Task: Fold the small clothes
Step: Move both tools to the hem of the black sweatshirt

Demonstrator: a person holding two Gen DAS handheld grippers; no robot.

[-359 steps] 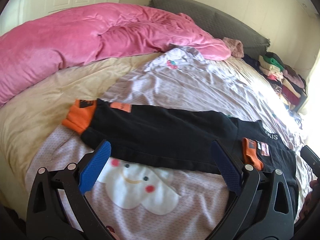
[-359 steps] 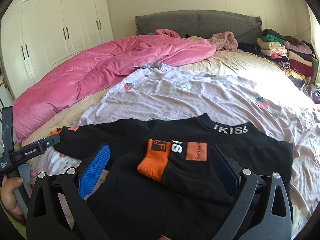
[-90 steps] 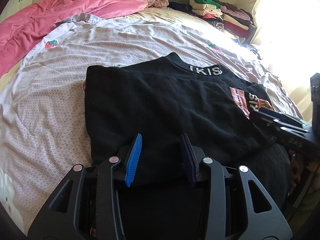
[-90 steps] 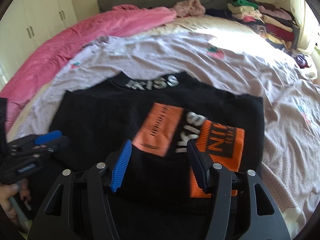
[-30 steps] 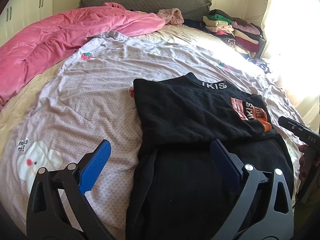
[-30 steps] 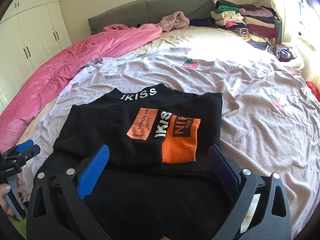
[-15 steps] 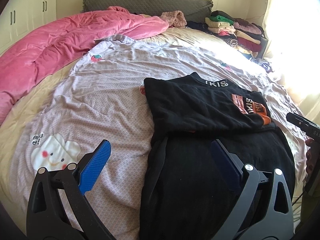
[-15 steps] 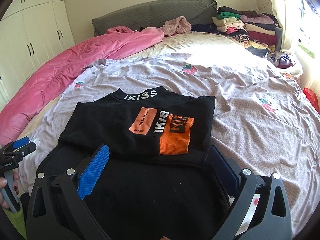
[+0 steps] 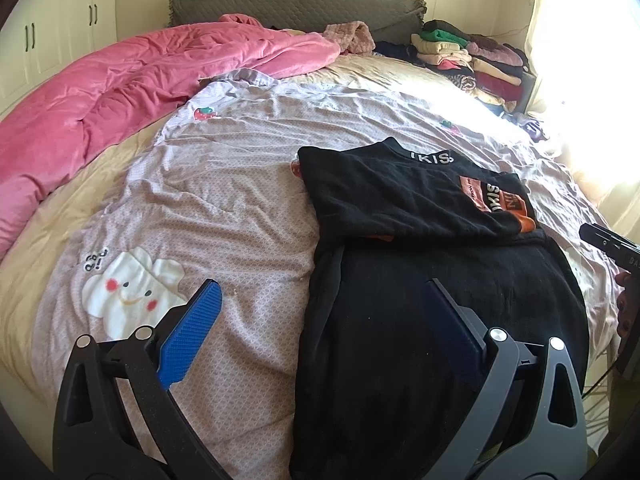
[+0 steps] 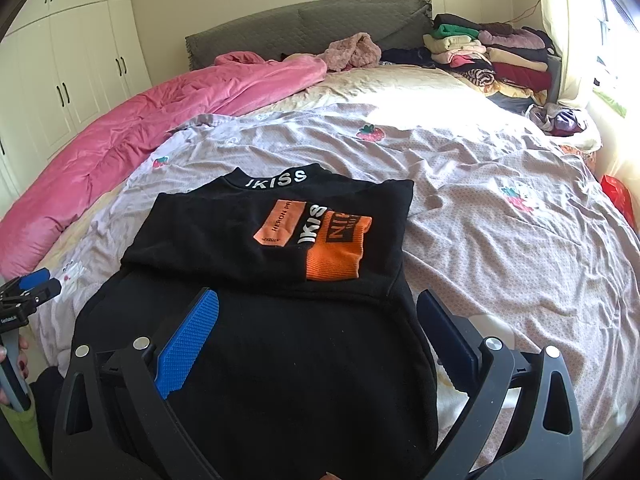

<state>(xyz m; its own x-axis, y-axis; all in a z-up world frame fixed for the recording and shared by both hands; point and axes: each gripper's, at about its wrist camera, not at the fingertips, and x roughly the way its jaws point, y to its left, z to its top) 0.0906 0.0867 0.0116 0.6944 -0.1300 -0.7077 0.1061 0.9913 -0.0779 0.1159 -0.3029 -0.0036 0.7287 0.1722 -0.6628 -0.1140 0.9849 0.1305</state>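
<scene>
Black sweatshirt [image 10: 256,240] lay on the lilac printed sheet [image 10: 500,240] at the near side of the bed, sleeves folded in across the chest. Orange cuff [image 10: 340,248] sat on top, beside an orange patch and white lettering; collar lettering faced the headboard [image 10: 312,24]. Lower half of the garment spread flat toward the bed edge, unfolded.

Left gripper [image 9: 320,320] hovered above the sweatshirt's left edge, fingers spread wide, holding nothing; one blue pad [image 9: 188,336] over the sheet, the other over black fabric. Right gripper [image 10: 316,332] hovered above the lower half, fingers likewise wide and empty.

Cloud-face print [image 9: 128,292] on the sheet, left of the garment. Pink duvet [image 9: 120,88] bunched along the far left. Stack of folded clothes [image 10: 492,56] at the far right corner. White wardrobe [image 10: 68,64] behind.
</scene>
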